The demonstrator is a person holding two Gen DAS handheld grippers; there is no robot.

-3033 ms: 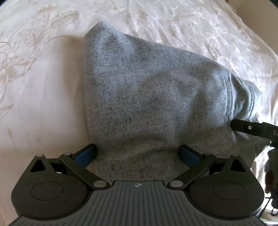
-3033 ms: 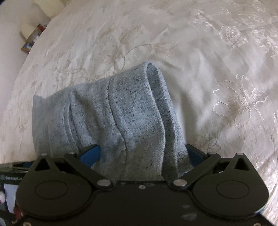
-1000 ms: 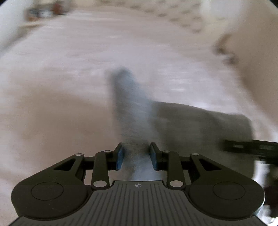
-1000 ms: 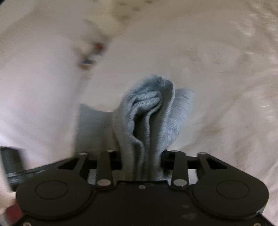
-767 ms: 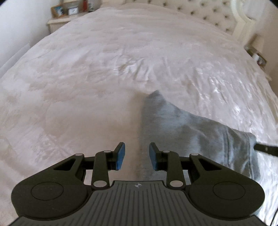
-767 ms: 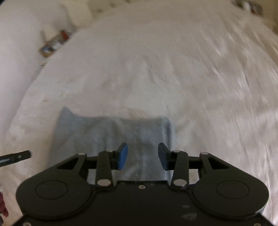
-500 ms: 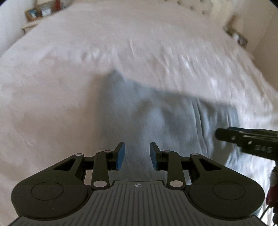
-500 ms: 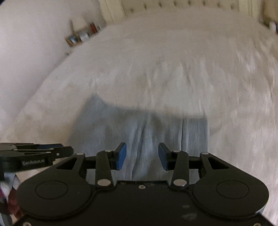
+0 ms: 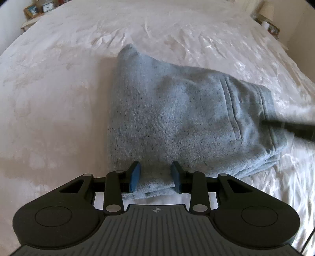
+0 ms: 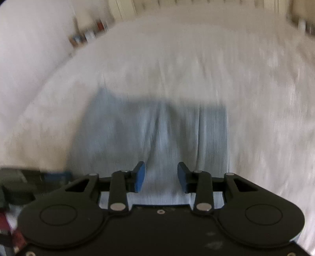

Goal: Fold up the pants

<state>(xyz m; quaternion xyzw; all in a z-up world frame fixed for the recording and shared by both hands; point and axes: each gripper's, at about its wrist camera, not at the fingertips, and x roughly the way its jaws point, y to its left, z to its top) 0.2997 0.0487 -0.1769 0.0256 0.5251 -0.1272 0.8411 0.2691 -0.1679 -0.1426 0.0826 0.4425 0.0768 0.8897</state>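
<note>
Pants (image 9: pixel 177 118), grey and speckled, lie folded into a compact stack on the white bed (image 9: pixel 49 98), and every place here is given relative to that stack. Nearest to it is the left hand-held gripper (image 9: pixel 155 177): its blue pads (image 9: pixel 134 176) straddle the near hem, where layered edges of cloth show between them, with a narrow gap on each side, so the jaws stand partly apart and are not pinching the fabric. From this hand-held gripper the stack runs straight ahead and off to the right, its long axis slanting from the pointed far-left corner toward the waistband end at the right, where the seam lines run across.

The right hand-held gripper (image 10: pixel 160 177) also faces the pants (image 10: pixel 153 137) from their near edge; its view is smeared by motion, but the pads (image 10: pixel 139 178) stand apart with cloth visible behind them and nothing held. A dark blurred bar at the right end of the stack in the left view is probably this second tool.

Both hands are near, the left looking closer to the hem. The fold appears nearly done; any further move would depend on lifting the near hem away toward the far edge, across the short axis.

Beyond the stack the bedspread stretches to a nightstand (image 9: pixel 33 11) at far left.
</note>
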